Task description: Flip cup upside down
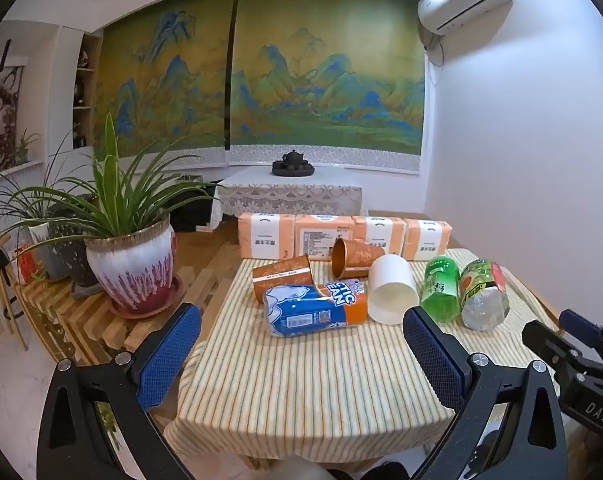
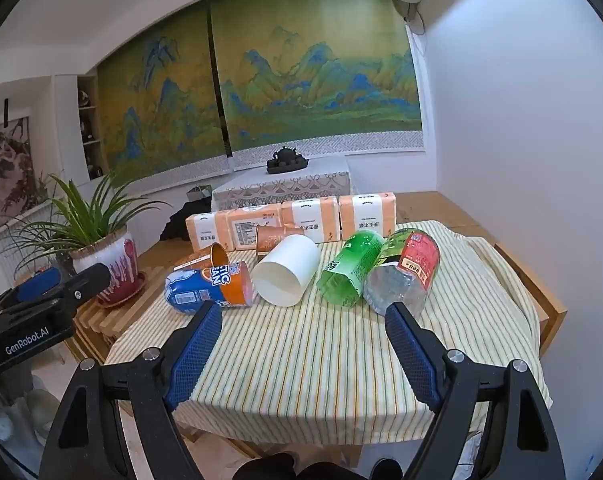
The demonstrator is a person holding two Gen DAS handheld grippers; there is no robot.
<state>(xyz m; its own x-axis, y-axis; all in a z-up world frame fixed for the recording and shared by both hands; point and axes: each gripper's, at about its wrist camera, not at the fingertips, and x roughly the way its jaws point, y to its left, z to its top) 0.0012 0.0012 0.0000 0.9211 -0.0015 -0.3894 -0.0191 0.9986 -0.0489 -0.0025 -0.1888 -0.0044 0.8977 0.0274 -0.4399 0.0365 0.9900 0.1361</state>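
Note:
Several cups lie on their sides on the striped tablecloth [image 1: 301, 380]. A white paper cup [image 1: 391, 290] [image 2: 287, 274] lies in the middle, mouth toward me. Two copper-coloured cups [image 1: 281, 276] [image 1: 355, 258] lie behind it. A blue and orange cup [image 1: 315, 310] [image 2: 209, 286] lies to the left. A green cup [image 1: 441, 288] [image 2: 351, 268] and a clear one with a red and green label [image 1: 483, 294] [image 2: 405, 272] lie to the right. My left gripper [image 1: 301, 316] and right gripper [image 2: 303, 316] are both open and empty, short of the cups.
Several orange tissue packs [image 1: 341, 236] stand in a row behind the cups. A potted plant [image 1: 133, 264] stands on a wooden slatted rack left of the table. A white wall is close on the right. A tea set [image 1: 293, 164] sits on a far table.

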